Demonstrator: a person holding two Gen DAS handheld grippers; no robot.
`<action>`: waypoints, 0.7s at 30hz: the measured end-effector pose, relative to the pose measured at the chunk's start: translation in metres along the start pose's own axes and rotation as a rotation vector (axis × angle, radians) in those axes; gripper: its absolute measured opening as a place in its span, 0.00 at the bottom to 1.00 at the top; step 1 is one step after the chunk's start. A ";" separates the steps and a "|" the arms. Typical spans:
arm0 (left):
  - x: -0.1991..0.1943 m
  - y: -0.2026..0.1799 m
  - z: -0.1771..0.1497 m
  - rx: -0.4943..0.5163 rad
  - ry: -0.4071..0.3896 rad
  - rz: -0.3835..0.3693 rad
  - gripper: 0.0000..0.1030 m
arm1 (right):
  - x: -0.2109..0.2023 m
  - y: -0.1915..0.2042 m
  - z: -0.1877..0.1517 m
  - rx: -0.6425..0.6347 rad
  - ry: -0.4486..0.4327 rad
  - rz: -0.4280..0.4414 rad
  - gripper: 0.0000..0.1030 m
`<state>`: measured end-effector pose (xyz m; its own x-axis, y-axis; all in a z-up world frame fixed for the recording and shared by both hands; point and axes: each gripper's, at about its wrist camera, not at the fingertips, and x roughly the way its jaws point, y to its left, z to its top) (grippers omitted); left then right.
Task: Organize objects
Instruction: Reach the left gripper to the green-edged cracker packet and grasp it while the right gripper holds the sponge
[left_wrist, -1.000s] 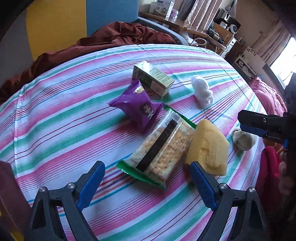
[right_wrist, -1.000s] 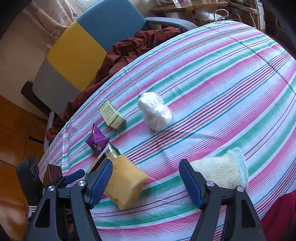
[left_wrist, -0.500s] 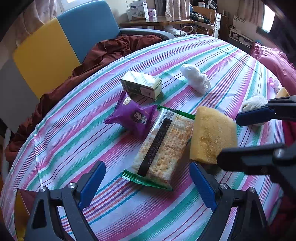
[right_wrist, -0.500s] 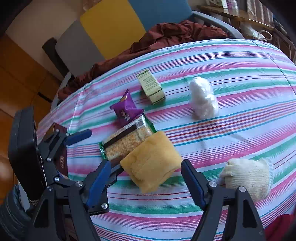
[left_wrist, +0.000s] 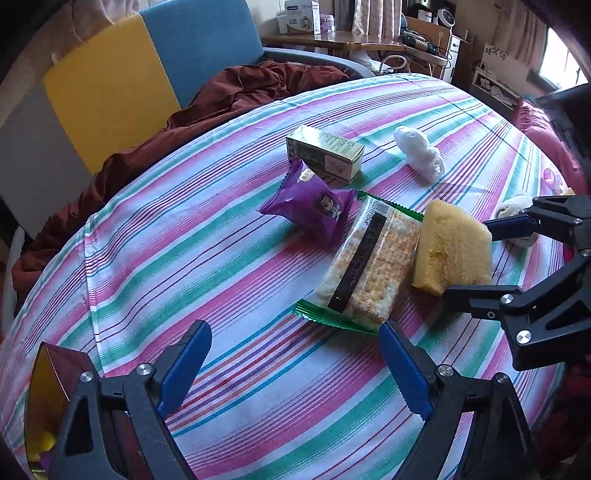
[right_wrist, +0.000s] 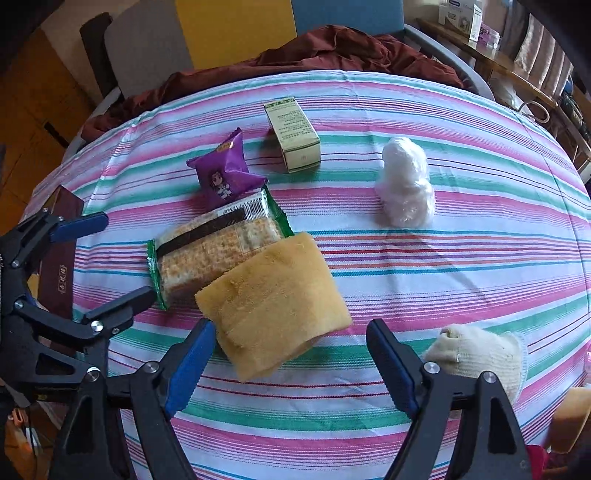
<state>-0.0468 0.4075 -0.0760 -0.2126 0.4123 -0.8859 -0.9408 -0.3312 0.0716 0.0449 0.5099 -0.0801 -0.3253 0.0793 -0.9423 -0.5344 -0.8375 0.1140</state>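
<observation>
The yellow sponge (right_wrist: 273, 302) lies on the striped cloth (right_wrist: 461, 258), touching the cracker pack (right_wrist: 214, 251). Right gripper (right_wrist: 288, 365): jaws spread, unloaded, straddling the sponge's near edge. Left gripper (left_wrist: 291, 365): jaws spread, unloaded, cracker pack just ahead.

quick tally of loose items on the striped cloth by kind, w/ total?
Snack packs: 2, the purple pouch and the cracker pack
Cartons: 1, the green box
Sponges: 1, the yellow sponge
Gloves: 1, the knit glove
Plastic wads: 1, the white wad
Total: 6
</observation>
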 end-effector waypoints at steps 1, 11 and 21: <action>-0.001 0.000 0.000 -0.001 -0.004 0.000 0.89 | 0.000 0.001 0.000 -0.007 -0.005 -0.008 0.82; -0.015 -0.023 0.013 0.045 -0.047 0.001 0.88 | -0.026 -0.042 0.006 0.194 -0.136 0.018 0.55; 0.027 -0.050 0.040 0.094 0.019 0.034 0.77 | -0.016 -0.065 0.002 0.274 -0.065 -0.025 0.57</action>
<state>-0.0158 0.4689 -0.0850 -0.2408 0.3858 -0.8906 -0.9539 -0.2636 0.1437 0.0830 0.5639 -0.0714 -0.3542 0.1404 -0.9246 -0.7312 -0.6579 0.1803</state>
